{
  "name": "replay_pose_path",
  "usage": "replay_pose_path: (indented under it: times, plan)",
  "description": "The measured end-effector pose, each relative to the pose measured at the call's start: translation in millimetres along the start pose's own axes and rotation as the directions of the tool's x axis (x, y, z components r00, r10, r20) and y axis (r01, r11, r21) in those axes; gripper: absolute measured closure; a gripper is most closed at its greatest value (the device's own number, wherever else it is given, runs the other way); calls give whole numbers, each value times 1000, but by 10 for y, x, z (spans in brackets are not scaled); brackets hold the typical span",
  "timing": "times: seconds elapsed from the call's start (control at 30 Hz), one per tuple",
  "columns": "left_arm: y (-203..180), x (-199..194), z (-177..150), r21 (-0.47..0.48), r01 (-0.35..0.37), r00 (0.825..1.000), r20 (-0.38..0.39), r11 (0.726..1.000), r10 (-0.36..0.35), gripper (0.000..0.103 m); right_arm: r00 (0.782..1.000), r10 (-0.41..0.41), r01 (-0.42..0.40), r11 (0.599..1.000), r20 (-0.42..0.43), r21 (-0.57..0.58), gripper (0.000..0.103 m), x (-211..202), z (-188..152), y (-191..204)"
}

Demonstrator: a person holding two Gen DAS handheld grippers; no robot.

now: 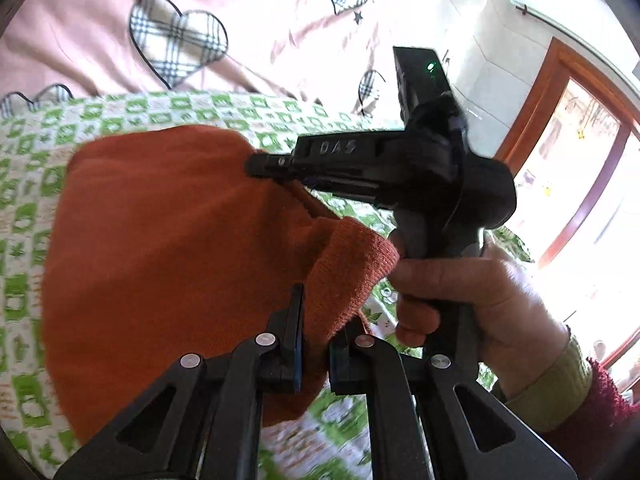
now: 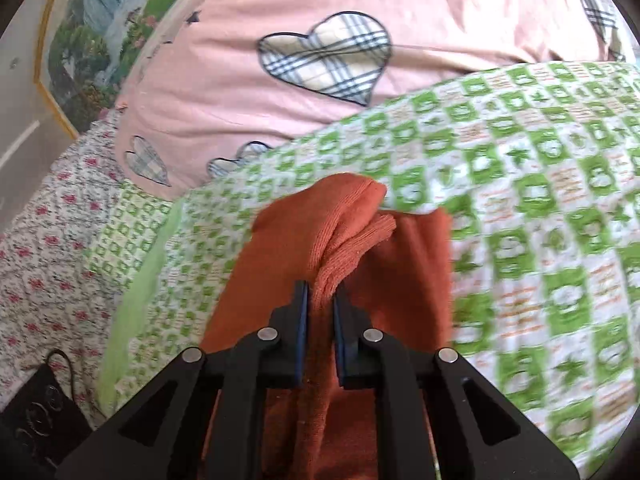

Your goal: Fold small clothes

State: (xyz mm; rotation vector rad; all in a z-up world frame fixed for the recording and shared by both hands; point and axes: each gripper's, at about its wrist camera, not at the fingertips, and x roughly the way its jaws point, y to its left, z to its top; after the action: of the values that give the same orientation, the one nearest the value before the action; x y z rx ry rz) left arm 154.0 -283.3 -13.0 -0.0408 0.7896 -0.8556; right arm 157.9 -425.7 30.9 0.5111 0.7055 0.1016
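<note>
An orange knit garment [image 1: 168,248] lies on a green-and-white checked blanket [image 1: 36,208]. My left gripper [image 1: 318,332] is shut on a ribbed edge of the garment, which is lifted off the blanket. My right gripper [image 1: 264,164] shows in the left wrist view, held by a hand [image 1: 472,300], its tip against the garment's far edge. In the right wrist view my right gripper [image 2: 321,312] is shut on a bunched fold of the orange garment [image 2: 332,232], which hangs over the checked blanket [image 2: 540,200].
A pink quilt with plaid hearts [image 2: 320,56] lies beyond the blanket. A floral sheet [image 2: 44,248] and a black item [image 2: 36,412] are at the left. A window with a wooden frame [image 1: 568,128] is at the right in the left wrist view.
</note>
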Motion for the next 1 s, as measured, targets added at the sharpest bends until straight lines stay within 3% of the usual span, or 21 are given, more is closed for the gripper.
replay_pose_path:
  times: [0.2,0.3,0.47,0.53,0.6,0.63,0.73,0.87,1.0]
  plan:
    - [-30,433,-168,-7,10,994,-113,1000,-11,93,998,-52,55,996,-38,77,91,131,-250,-439]
    - [20,441,-198,-22,12,993,-118,1000,-15,89,999,-46,48,995,-29,86,90,89,-272,-433]
    - [54,174,-237,-45,22,992,-120,999,-27,70,993,-114,114,993,-20,31,83,-59,-290,-261]
    - [44,-12,-292,-34,19,994,-110,999,-23,65,992,-127,127,991,-13,36,69,-140,-325,-237]
    - [74,-181,-327,-32,10,995,-100,999,-13,58,994,-113,112,992,7,53,28,-254,-392,-193]
    - [103,-253,-319,-40,1,996,-93,999,-5,53,996,-93,92,995,13,49,24,-291,-435,-167]
    - [263,-459,-311,-76,-16,998,-67,997,11,51,997,-72,73,997,-24,40,23,-276,-569,-120]
    - [530,-703,-291,-125,-74,997,-35,989,70,49,990,-122,125,992,-73,32,23,-217,-742,-147]
    - [851,-864,-269,-195,-115,993,-16,974,114,42,995,-78,84,992,-67,98,23,-261,-797,-250]
